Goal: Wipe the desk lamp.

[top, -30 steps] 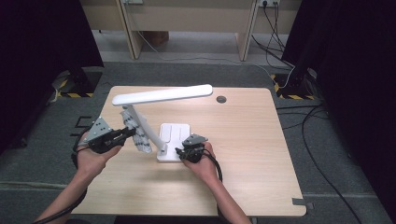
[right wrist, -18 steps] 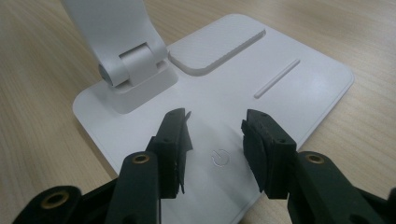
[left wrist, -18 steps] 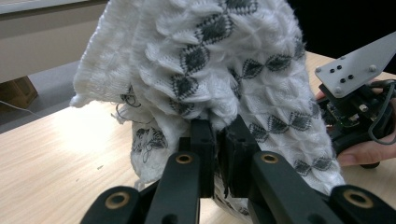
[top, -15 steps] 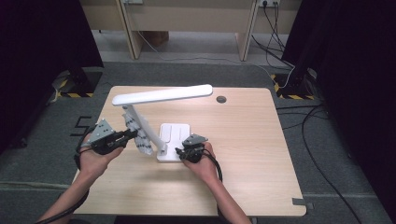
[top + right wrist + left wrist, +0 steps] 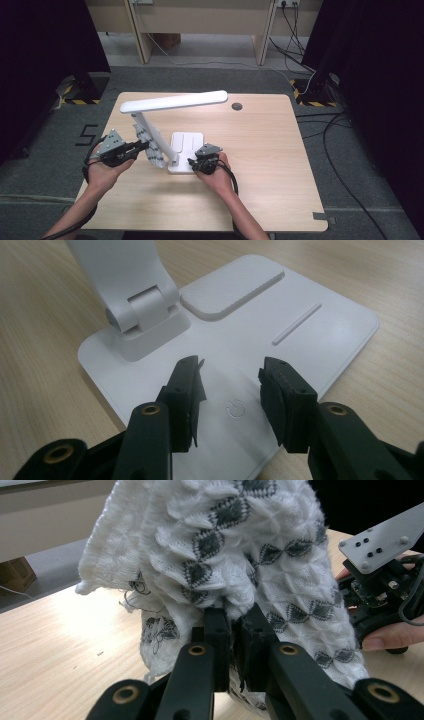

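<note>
Soft, light knit cloth [image 5: 210, 555], pinched shut in left claw [image 5: 232, 625]; right claw [image 5: 231, 377] apart over lamp base [image 5: 320, 335].

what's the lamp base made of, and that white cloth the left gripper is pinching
Lamp base: looks like matte white moulded plastic, with a fine textured surface and a moulded power symbol.
Cloth: a knitted fabric, probably yarn or wool, white with dark diamond patterns and loose threads at its edge.

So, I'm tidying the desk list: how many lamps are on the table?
1. The white desk lamp stands left of the table's middle, its base under the right gripper, with a knitted cloth beside its arm.
</note>
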The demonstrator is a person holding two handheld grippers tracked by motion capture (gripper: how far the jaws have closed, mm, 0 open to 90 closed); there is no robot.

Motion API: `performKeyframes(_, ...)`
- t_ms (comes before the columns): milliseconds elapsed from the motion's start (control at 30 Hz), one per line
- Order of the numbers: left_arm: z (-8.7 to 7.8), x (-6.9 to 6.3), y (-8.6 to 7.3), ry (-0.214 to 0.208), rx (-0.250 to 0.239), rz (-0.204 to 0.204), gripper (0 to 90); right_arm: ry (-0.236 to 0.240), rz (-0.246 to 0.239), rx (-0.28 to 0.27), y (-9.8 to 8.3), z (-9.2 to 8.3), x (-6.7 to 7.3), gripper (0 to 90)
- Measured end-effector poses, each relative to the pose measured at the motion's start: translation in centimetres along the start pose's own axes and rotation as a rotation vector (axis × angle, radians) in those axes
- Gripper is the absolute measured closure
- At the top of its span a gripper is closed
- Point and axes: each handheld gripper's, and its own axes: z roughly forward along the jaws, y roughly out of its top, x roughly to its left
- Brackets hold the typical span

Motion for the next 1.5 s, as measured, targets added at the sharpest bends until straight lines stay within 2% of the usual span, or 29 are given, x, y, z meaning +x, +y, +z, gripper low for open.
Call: performKeyframes(1500, 1.7, -0.6, -2.2, -0.019, 0.049, -0.013, 84.1, -0.001, -0.004, -0.001, 0.0, 0.0, 0.0, 59.6)
